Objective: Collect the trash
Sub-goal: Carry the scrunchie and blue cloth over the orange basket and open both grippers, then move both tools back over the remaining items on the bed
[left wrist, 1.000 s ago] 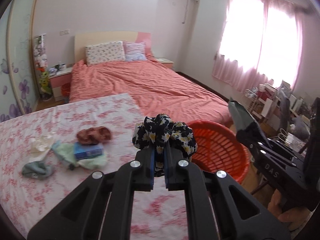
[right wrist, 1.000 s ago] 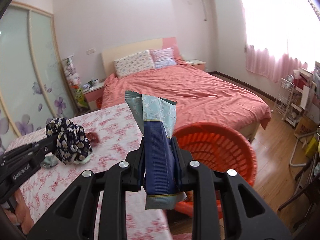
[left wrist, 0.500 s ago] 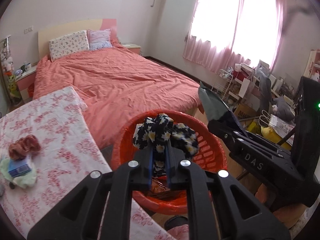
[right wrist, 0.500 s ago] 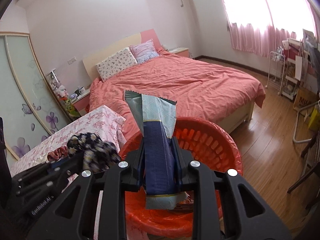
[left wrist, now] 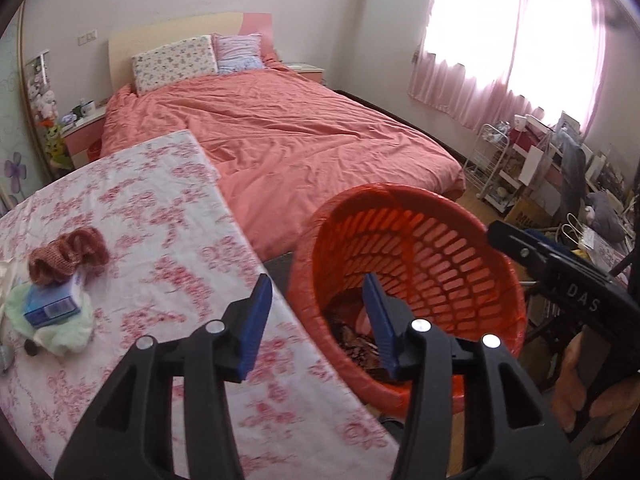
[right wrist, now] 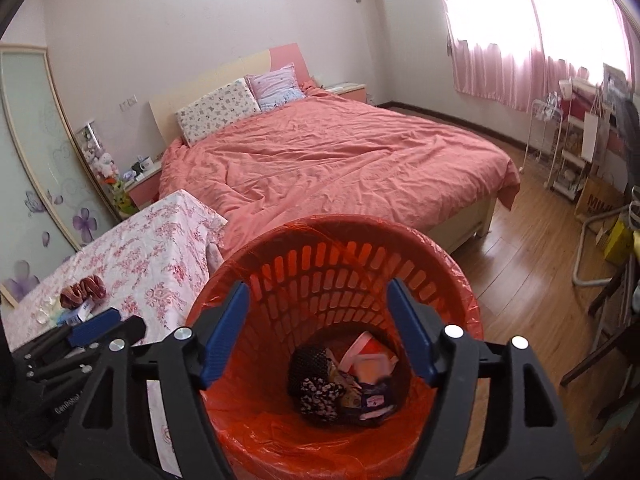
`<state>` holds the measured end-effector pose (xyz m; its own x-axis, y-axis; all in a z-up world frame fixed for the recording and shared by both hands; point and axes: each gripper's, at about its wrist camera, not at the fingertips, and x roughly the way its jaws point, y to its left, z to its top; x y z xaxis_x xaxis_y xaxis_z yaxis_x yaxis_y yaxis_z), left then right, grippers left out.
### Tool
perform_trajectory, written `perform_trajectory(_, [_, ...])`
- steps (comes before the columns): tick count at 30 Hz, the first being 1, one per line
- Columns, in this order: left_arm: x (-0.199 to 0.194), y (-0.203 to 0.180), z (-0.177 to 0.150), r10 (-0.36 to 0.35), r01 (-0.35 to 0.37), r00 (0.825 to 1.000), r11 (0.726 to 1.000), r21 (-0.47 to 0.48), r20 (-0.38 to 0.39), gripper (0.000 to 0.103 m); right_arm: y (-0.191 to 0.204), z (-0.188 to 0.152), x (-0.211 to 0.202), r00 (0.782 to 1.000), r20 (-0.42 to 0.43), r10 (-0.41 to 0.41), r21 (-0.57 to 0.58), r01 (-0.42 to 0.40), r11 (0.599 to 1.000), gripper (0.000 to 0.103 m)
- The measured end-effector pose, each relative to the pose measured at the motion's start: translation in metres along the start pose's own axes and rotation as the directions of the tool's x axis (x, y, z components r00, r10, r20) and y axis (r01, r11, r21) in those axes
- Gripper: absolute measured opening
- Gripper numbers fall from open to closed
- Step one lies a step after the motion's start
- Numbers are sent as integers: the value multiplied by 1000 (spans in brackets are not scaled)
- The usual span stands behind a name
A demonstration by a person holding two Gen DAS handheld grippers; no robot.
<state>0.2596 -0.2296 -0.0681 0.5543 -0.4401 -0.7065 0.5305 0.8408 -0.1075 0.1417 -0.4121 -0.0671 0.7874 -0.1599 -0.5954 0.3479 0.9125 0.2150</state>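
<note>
An orange-red basket (left wrist: 420,208) (right wrist: 320,232) lined with a red bag stands on the floor beside the table. In it lie the black floral scrunchie (right wrist: 320,394), the blue wrapper (right wrist: 374,398) and other scraps. My left gripper (left wrist: 318,294) is open and empty over the table edge and the basket's left rim. My right gripper (right wrist: 318,304) is open and empty right above the basket; it also shows at the right of the left wrist view (left wrist: 560,276). On the table (left wrist: 168,216) remain a rust-brown scrunchie (left wrist: 68,254), a blue box (left wrist: 54,300) and pale green cloth (left wrist: 64,332).
A bed with a coral cover (left wrist: 288,136) lies beyond the table and basket. Racks and bags (left wrist: 532,168) crowd the right wall under the pink curtains. Wooden floor (right wrist: 528,256) is to the right of the basket. A nightstand (left wrist: 80,128) is by the headboard.
Both grippers opened. The floral scrunchie left the left gripper and the blue wrapper left the right one; both now lie in the basket. The left view swung back toward the table.
</note>
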Motion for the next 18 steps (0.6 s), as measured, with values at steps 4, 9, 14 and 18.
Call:
perform_trajectory(4, [-17,20,-9,47,-47,999,999,-10,14,52,19,-1,-9,1000,21,-12,-61,13,998,77])
perform_trajectory(9, [-42,57,-26,114,-113,993,993,-46,16,53,46,-7,-14,1000,10,18,-111,-17,994,77])
perform_trajectory(14, [-66,116,-43,222,-220,975,968,-121,8,55,79,-18,-12,999,-20,50,-170,-52,984,77])
perform_trajectory(18, [-84,173,-59,320,-316,947,926,-207,-15,55,109,-30,-9,996,-45,83,-213,-90,973,77])
